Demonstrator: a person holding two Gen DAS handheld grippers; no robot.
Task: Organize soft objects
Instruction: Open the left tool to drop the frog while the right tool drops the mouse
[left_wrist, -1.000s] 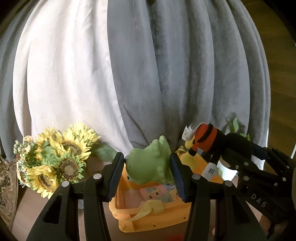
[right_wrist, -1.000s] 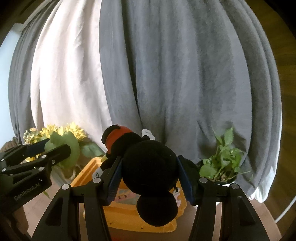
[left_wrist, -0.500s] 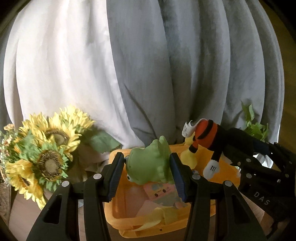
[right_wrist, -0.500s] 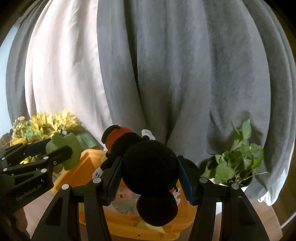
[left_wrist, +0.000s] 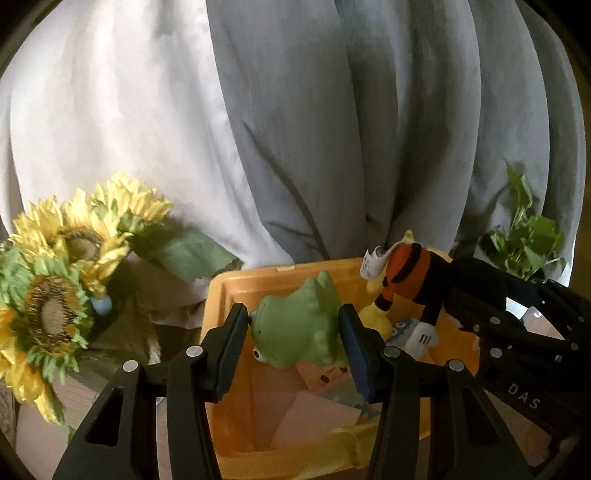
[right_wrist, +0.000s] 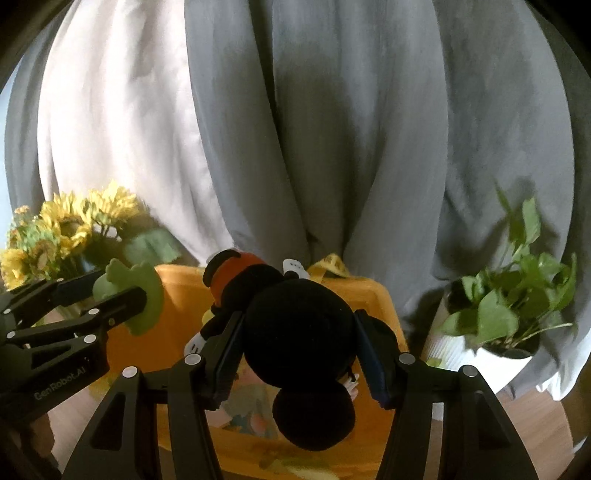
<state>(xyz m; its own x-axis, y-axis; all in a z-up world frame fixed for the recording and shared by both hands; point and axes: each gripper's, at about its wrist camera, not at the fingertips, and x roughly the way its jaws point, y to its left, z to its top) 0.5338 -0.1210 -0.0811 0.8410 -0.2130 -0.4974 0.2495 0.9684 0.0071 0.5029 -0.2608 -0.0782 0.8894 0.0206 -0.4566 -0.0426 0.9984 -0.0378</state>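
Note:
My left gripper (left_wrist: 293, 345) is shut on a green frog plush (left_wrist: 295, 328) and holds it over the open orange box (left_wrist: 258, 291). My right gripper (right_wrist: 299, 343) is shut on a black mouse plush (right_wrist: 295, 325) with an orange-red body, held over the same orange box (right_wrist: 380, 295). In the left wrist view the mouse plush (left_wrist: 413, 273) hangs at the right, over the box. In the right wrist view the frog plush (right_wrist: 142, 291) shows at the left. Pastel soft items (left_wrist: 314, 410) lie inside the box.
Sunflowers (left_wrist: 55, 280) stand left of the box. A potted green plant (right_wrist: 513, 306) in a white pot stands to its right. Grey and white curtains (left_wrist: 295, 129) hang close behind. The box sits on a wooden surface (right_wrist: 535, 417).
Both grippers have moved forward and over the box with their plushes; the box now looks larger and lies beneath both toys. Both grips are unchanged.

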